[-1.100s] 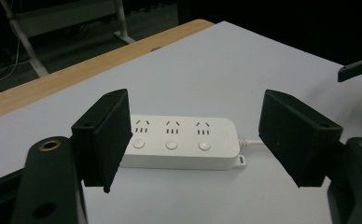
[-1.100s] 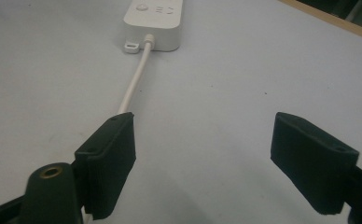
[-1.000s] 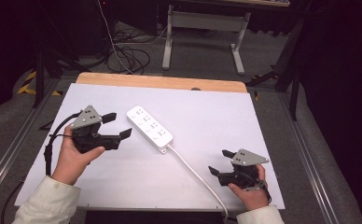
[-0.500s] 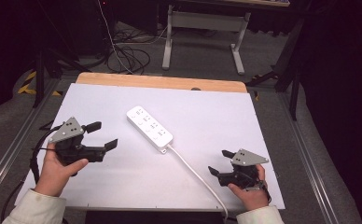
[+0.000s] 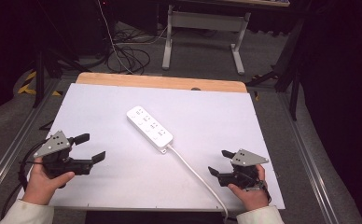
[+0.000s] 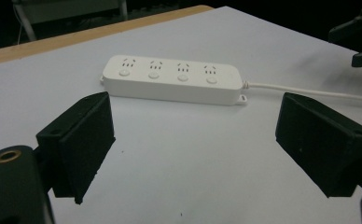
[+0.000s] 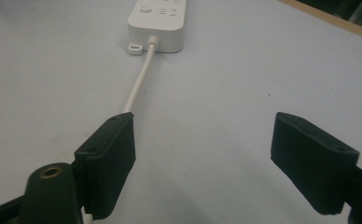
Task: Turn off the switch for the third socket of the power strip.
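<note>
The left gripper (image 5: 89, 147) is gaping empty left of the power strip (image 5: 149, 128); the right gripper (image 5: 220, 162) is gaping empty beside its cable (image 5: 195, 174).

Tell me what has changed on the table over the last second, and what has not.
The left gripper drew back from beside the power strip toward the table's near left corner, jaws open, holding nothing. Nothing was taken hold of or let go. The power strip, its cable and the right gripper, also open, stayed where they were.
</note>
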`<action>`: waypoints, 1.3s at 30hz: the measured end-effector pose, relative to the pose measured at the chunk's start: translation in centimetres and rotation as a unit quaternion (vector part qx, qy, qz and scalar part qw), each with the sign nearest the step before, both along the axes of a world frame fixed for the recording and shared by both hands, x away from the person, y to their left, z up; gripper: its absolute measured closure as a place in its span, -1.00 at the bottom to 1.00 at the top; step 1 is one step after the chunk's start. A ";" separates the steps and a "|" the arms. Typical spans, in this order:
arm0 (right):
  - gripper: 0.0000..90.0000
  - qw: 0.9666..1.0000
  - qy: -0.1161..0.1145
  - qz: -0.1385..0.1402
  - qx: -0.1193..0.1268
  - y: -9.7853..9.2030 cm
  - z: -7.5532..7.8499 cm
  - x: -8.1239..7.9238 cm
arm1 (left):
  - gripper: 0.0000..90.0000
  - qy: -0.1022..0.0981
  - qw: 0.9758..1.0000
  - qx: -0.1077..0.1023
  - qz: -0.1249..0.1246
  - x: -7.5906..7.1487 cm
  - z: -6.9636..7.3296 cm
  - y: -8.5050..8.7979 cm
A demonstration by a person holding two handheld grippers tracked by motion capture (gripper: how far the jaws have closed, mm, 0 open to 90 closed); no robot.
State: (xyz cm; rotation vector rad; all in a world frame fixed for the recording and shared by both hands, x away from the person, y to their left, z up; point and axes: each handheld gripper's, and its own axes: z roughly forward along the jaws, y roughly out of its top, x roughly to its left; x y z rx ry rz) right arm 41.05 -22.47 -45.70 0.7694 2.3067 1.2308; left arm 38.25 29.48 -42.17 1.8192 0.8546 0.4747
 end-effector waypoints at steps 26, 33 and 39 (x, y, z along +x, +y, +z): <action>-0.50 1.000 0.002 0.004 0.000 0.0 0.0 0.0 | -0.78 0.028 0.999 0.020 0.035 -1.1 -4.8 1.5; -0.51 1.000 0.004 0.004 0.000 0.0 -0.1 0.1 | -0.78 0.004 0.998 0.032 0.045 -1.5 -4.4 1.2; -0.51 1.000 0.006 0.005 0.000 0.0 -0.2 0.1 | -0.78 0.006 0.999 0.018 0.034 -1.6 -4.4 1.4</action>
